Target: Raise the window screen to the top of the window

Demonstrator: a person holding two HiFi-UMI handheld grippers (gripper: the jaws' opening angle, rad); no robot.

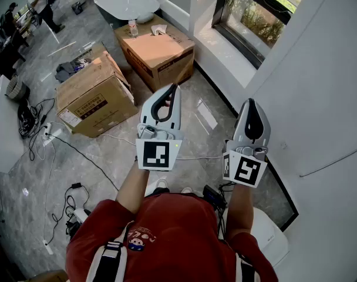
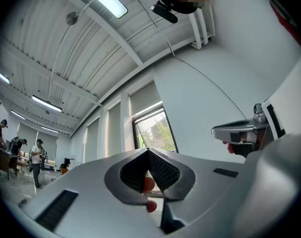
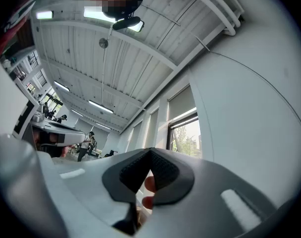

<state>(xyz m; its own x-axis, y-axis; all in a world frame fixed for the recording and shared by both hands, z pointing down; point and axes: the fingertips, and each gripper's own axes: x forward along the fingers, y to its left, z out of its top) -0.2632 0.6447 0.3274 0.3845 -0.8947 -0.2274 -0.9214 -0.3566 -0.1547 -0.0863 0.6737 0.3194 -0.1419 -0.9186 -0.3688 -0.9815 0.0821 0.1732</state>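
Two grippers, each with its jaws pressed together on nothing, are held up side by side in front of us: the left gripper [image 1: 174, 88] at centre frame and the right gripper [image 1: 251, 102] beside it, near the white wall [image 1: 325, 98]. Only the head view gives us the floor and its two cardboard boxes, both closed so we cannot see their contents. The nearer box [image 1: 93, 96] sits at left centre. The farther box [image 1: 157, 51], above it in the frame, carries a bottle [image 1: 132, 27] and a crumpled white cloth [image 1: 160, 30] on its lid. Only the gripper views show us the ceiling [image 2: 66, 48] and the window screen [image 2: 145, 97]. This grey panel covers the upper part of the window [image 2: 154, 131] at centre frame, with glass and greenery clear below it.
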